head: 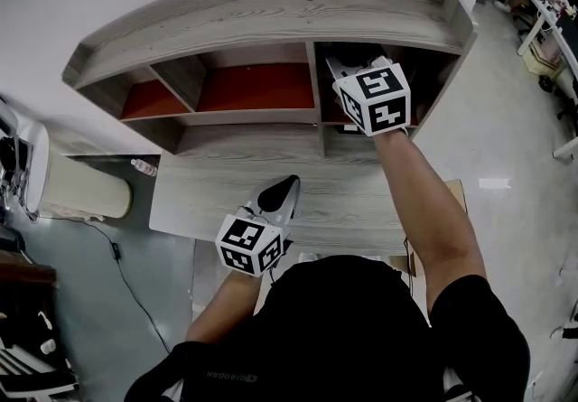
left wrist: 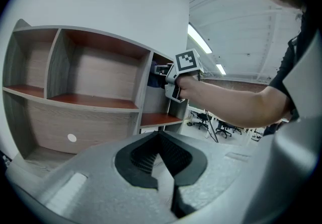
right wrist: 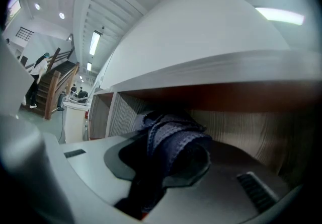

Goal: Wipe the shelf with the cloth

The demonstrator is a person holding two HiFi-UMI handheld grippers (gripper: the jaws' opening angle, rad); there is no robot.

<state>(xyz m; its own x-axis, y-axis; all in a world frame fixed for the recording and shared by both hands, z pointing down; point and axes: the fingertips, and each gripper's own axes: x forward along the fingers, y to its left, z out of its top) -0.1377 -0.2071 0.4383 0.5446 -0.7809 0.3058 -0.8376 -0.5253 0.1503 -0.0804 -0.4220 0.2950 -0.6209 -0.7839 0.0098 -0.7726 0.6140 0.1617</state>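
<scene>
Even ceiling-strip light; fisheye bending at edges; near foregrounds blurred.

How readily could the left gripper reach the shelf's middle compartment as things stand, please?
Probably readily: the left gripper, fingers shut and empty, hovers over the desk, and the middle compartment looks open. The right gripper, holding the cloth, is in the right-hand compartment.

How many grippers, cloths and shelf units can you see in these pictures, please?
Grippers: 2 (left gripper, jaws shut on nothing; right gripper, jaws shut on the cloth)
Cloth: 1
Shelf unit: 1
Total: 4
</scene>
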